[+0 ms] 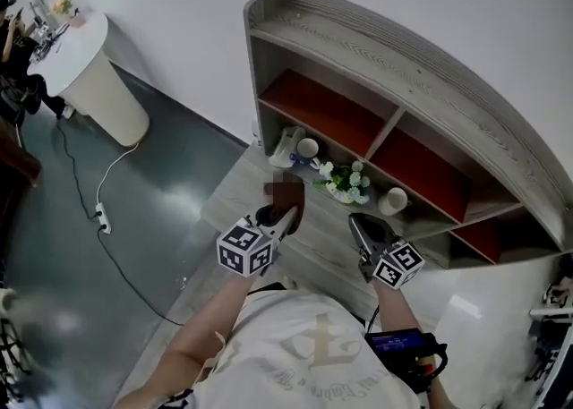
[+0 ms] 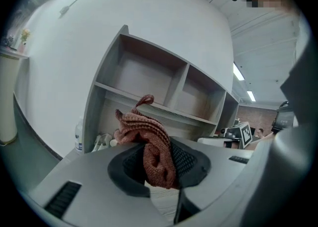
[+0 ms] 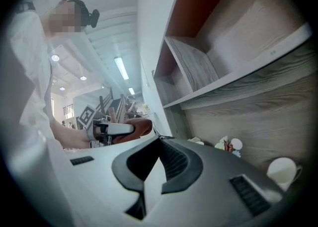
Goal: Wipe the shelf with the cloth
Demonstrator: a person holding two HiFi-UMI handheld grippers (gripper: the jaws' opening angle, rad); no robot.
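Left tongs (image 1: 286,211) were held before the shelf (image 1: 430,98), clamped on the cloth (image 2: 155,147). Right tongs (image 1: 357,219) sat alongside, jaws together, empty. Cloth was indistinct in head view.

We see a grey wood-grain shelf (image 1: 421,85) with red back panels standing against the white wall. Its lowest board (image 1: 237,201) reaches forward just above the dark floor (image 1: 54,255). Along the back of that board stand a white object we cannot name (image 1: 285,149), just beside it a small white cup (image 1: 307,147), then a bunch of white flowers (image 1: 345,181) and a white mug (image 1: 392,201). A power strip (image 1: 103,217) lies on the floor.
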